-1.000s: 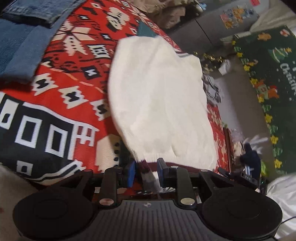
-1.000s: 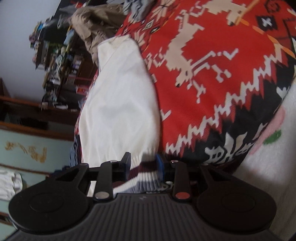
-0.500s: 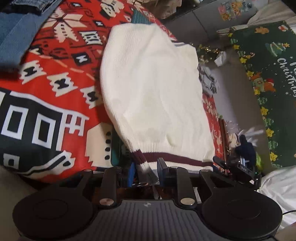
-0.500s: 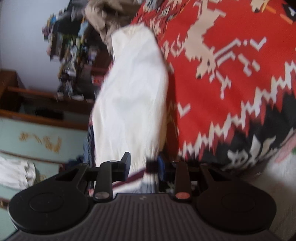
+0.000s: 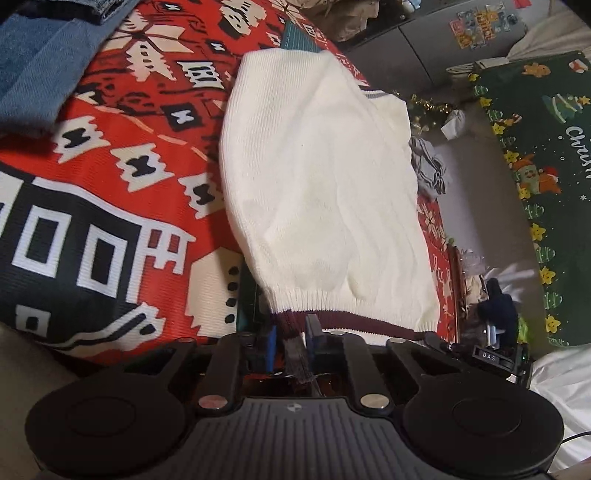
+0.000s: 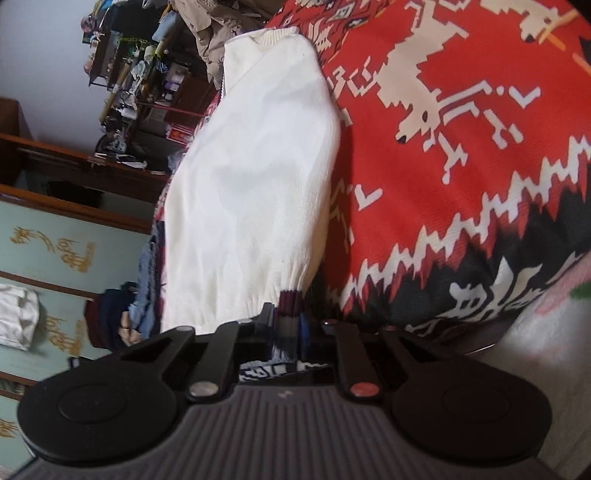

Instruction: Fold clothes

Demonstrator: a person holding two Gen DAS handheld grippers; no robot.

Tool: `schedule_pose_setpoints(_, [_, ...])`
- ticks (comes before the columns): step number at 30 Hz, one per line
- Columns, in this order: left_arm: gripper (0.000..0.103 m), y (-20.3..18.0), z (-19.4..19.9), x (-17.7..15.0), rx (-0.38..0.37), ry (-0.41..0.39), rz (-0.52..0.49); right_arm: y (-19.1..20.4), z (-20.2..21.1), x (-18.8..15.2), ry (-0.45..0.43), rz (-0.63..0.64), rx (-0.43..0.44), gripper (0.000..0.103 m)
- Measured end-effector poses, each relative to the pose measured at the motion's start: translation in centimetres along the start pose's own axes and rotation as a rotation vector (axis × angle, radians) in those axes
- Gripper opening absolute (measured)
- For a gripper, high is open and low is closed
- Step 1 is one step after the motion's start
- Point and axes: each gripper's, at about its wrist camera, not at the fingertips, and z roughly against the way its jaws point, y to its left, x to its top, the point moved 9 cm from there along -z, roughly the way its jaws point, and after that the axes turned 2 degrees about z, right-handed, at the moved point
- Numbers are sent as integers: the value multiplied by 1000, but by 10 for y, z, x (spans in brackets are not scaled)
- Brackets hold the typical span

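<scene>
Both of our grippers have just been closing on the maroon-striped ribbed hem of the cream knitted sweater point(image 5: 325, 177), which lies on the red patterned blanket point(image 5: 122, 177): left gripper point(image 5: 290, 334) and right gripper point(image 6: 286, 326) each pinch a hem corner, likely to lift and fold it.

On the green Christmas rug point(image 5: 546, 155), in white script: "Chris", cut off by the frame edge. On a small black device point(image 5: 487, 356) at the bed's far corner: "DAS". On a colourful poster point(image 5: 480, 24) stuck to a grey cabinet: lettering, too small to read.
</scene>
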Motion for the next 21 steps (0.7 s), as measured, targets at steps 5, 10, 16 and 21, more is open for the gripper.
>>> schedule_pose_setpoints(5, [6, -9, 16, 4, 151, -55, -137, 14, 15, -1, -34, 137, -145, 6])
schedule_pose_setpoints(10, [6, -3, 35, 2, 194, -67, -153, 13, 52, 5, -78, 192, -257, 5])
schedule_pose_setpoints(16, [6, 2, 35, -15, 213, -31, -154, 9, 66, 1, -58, 229, -334, 5])
schedule_pose_setpoints(21, [6, 12, 20, -19, 243, 5, -173, -11, 70, -21, -21, 229, -372, 6])
